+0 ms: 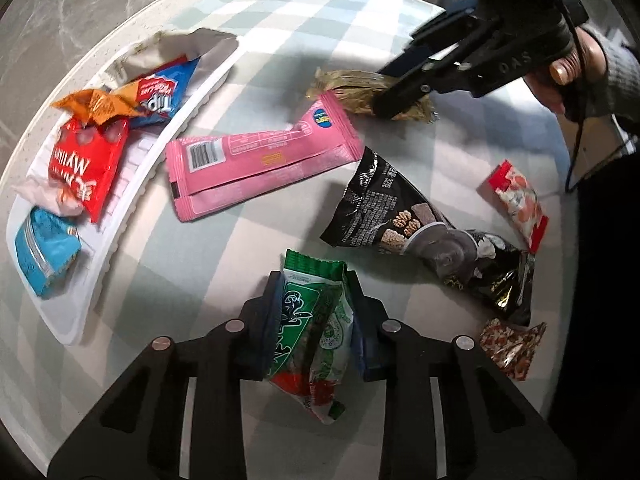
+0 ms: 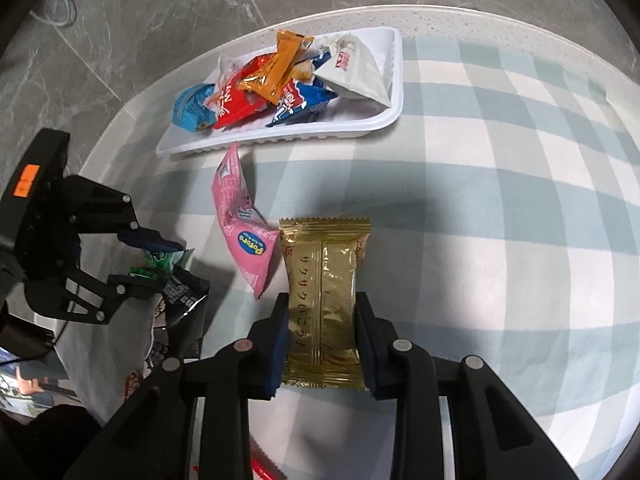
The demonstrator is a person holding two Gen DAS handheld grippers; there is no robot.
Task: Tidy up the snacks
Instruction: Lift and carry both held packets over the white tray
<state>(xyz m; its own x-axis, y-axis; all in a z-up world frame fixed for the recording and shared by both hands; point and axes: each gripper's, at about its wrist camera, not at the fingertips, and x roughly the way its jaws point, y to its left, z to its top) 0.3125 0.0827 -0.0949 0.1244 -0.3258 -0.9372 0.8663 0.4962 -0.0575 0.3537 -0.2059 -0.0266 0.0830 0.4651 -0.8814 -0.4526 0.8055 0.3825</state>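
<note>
L gripper: fingers pinching green-and-white crinkly snack packet, one pad on each side.
R gripper: fingers clamped on flat gold foil wafer packet at its long edges, packet lying on the surface.
Surface: white/pale-green check cloth.
White plastic tray: far edge of cloth, piled w/ orange, red, blue, cream wrappers.
Pink long sachet: on cloth just beside tray.
Black glossy nut-bar bag: on cloth nr L gripper.

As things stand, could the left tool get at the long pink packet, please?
Probably not yet: the left tool is shut on the green packet. The pink packet lies uncovered on the cloth ahead, beside the white tray, so the way looks free once it unloads.
</note>
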